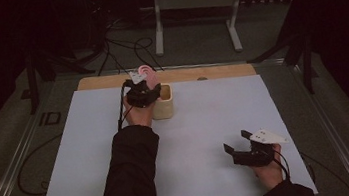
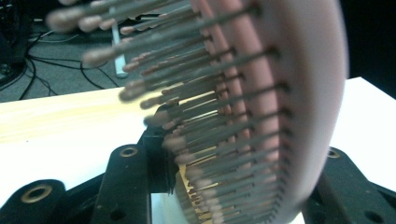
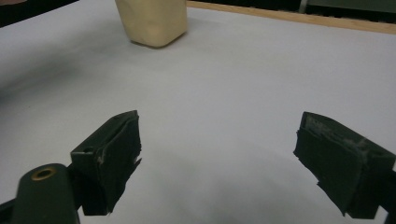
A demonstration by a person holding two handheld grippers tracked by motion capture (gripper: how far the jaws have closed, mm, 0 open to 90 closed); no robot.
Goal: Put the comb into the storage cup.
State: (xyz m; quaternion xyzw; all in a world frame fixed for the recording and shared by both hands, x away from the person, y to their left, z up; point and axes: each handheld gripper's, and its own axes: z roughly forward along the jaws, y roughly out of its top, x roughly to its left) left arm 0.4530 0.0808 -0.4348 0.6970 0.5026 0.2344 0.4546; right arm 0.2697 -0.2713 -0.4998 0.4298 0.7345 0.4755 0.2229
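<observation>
A pink hairbrush with dark bristles stands upright at the far left rim of a beige cup. My left gripper is at the cup's left side. In the left gripper view the brush head stands close up and blurred between the jaws of my left gripper, bristles toward the left jaw and its smooth back beside the right jaw. The jaws stand a little apart around it, without a firm pinch. My right gripper rests open near the table's front right. Nothing is between the jaws of the right gripper.
A white sheet covers the table, with a wooden strip along the far edge. The cup stands at the far left in the right gripper view. Cables and a metal stand lie on the floor beyond.
</observation>
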